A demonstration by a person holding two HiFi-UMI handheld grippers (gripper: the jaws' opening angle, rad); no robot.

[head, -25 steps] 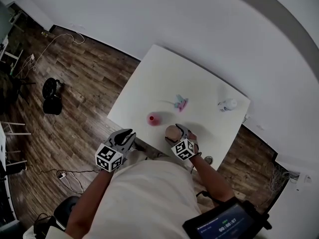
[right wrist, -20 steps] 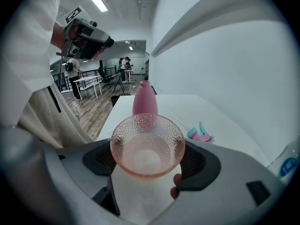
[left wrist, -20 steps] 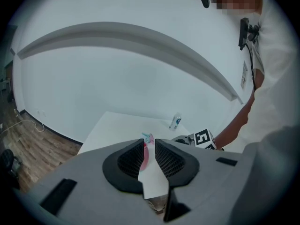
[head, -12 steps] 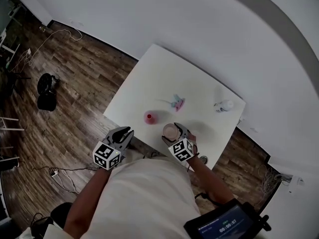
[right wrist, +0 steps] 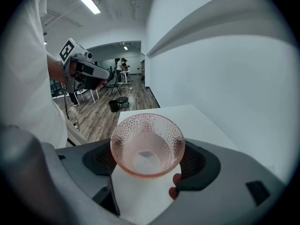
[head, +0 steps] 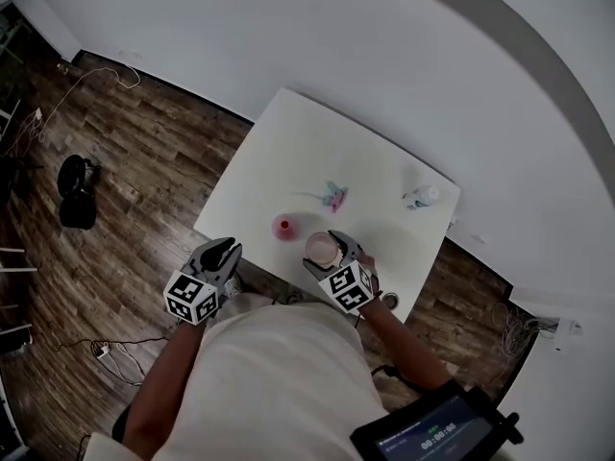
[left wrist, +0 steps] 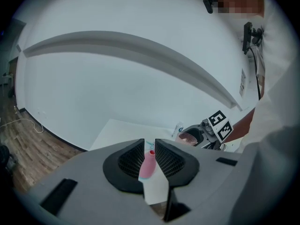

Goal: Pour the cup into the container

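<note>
Two claws up, both mine. R claw (head: 327, 251) is clamped on the cup (right wrist: 147, 143), one jaw on each side of its wall. The cup is pink, see-thru, dimpled glass, wider at the rim than at the base. Its mouth faces up toward my head and back at the R claw's camera, so its axis runs roughly upright, base toward the table (head: 288, 152). Can't tell what's in it; the bottom looks pale, w/ a small dark spot I can't make out. The cup hangs over the near part of the table, just right of the pink container (head: 285, 227) and apart from it.

The container stands upright near the table's near edge, pink body w/ a red top. Its inside isn't visible.

L claw (left wrist: 149, 149) hangs off the near-left edge of the table, jaws a narrow gap apart w/ nothing gripped; the container shows thru the gap, farther off.

Farther out lie a small pink-and-blue item (head: 332, 196) mid-table and a small clear bottle (head: 421, 196) at the far right.
</note>
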